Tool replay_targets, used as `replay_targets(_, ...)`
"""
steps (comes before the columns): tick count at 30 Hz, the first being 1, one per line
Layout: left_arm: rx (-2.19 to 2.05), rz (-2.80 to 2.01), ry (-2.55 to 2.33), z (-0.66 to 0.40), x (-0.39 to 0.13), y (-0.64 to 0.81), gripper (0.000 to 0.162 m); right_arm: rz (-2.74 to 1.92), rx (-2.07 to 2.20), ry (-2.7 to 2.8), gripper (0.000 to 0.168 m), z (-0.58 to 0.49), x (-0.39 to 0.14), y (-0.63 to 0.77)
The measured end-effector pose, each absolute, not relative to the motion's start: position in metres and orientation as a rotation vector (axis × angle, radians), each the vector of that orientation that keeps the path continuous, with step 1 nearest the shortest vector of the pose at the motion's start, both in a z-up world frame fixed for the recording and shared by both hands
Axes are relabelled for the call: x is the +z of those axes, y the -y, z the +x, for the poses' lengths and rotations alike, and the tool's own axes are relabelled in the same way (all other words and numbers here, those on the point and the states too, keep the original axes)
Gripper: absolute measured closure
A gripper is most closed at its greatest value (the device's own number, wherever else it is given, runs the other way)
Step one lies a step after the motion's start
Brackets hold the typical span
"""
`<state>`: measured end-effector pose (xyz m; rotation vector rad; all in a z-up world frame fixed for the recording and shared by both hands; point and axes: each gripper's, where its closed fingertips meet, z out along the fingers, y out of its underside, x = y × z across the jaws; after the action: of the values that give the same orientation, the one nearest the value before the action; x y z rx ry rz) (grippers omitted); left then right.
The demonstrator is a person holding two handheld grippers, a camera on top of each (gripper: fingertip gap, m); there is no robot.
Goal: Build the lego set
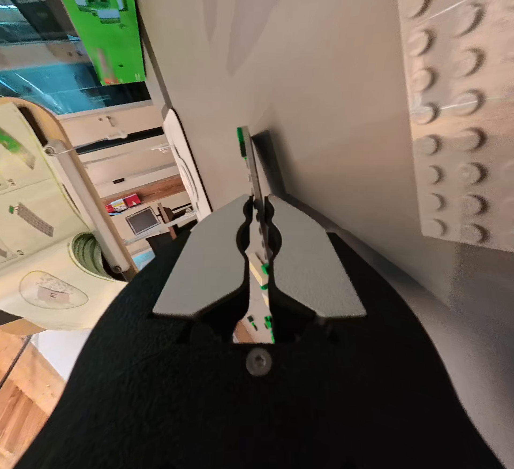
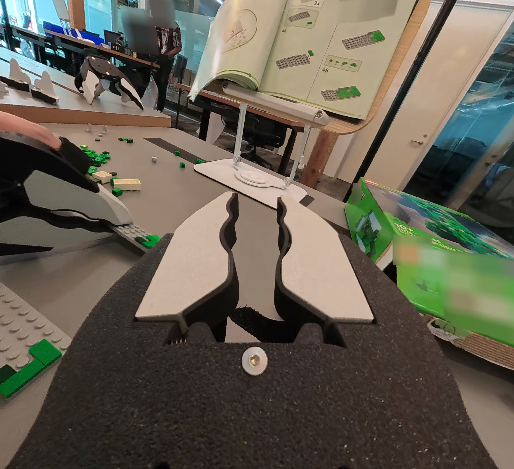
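My left gripper is shut on the edge of a thin grey plate that has green tiles at its far end. The view is rolled sideways. The right wrist view shows that gripper at the left, holding the plate low over the grey table, green tiles toward me. My right gripper is open and empty above the table. A second, larger grey plate with green tiles lies at the lower left; it also shows in the left wrist view.
Loose green, white and tan bricks lie scattered behind the left gripper. An open instruction booklet sits on a white stand ahead. The green set box is at the right. A person stands far back by other tables. The left gripper's tips are roughly 15 centimetres from the right gripper's.
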<state>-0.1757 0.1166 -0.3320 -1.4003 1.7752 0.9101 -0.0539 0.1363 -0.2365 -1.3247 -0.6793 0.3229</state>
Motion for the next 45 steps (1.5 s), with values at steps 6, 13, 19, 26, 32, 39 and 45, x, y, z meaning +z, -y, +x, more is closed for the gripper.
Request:
replay_targets(6, 0.847, -1.435, -1.846, -0.166, -0.336, -0.106, 0.148, -1.293, 0.32, 0.687, 0.151, -0.056, -0.234, -0.136)
replay_targets(13, 0.759, -1.56, -1.92, -0.162, -0.331, -0.098, 0.126, -1.278, 0.31, 0.703, 0.151, -0.057, -0.234, -0.136)
replay_targets(19, 0.576, -1.809, -1.993, -0.175, -0.325, -0.085, 0.114, -1.249, 0.305, 0.71, 0.151, -0.057, -0.231, -0.133)
replay_targets(26, 0.181, -2.03, -1.752, -0.198, -0.297, -0.065, 0.105, -1.227, 0.327, 0.696, 0.151, -0.054, -0.228, -0.13)
replay_targets(32, -0.128, -1.99, -1.04, -0.251, -0.224, -0.039, 0.111, -1.271, 0.369, 0.741, 0.155, -0.063, -0.235, -0.127)
replay_targets(39, 0.02, -1.939, -0.485, -0.351, -0.214, 0.008, 0.129, -1.262, 0.357, 0.784, 0.157, -0.069, -0.237, -0.123)
replay_targets(45, 0.001, -2.048, -0.44, -0.372, -0.258, 0.003, 0.131, -1.256, 0.331, 0.811, 0.157, -0.072, -0.239, -0.121)
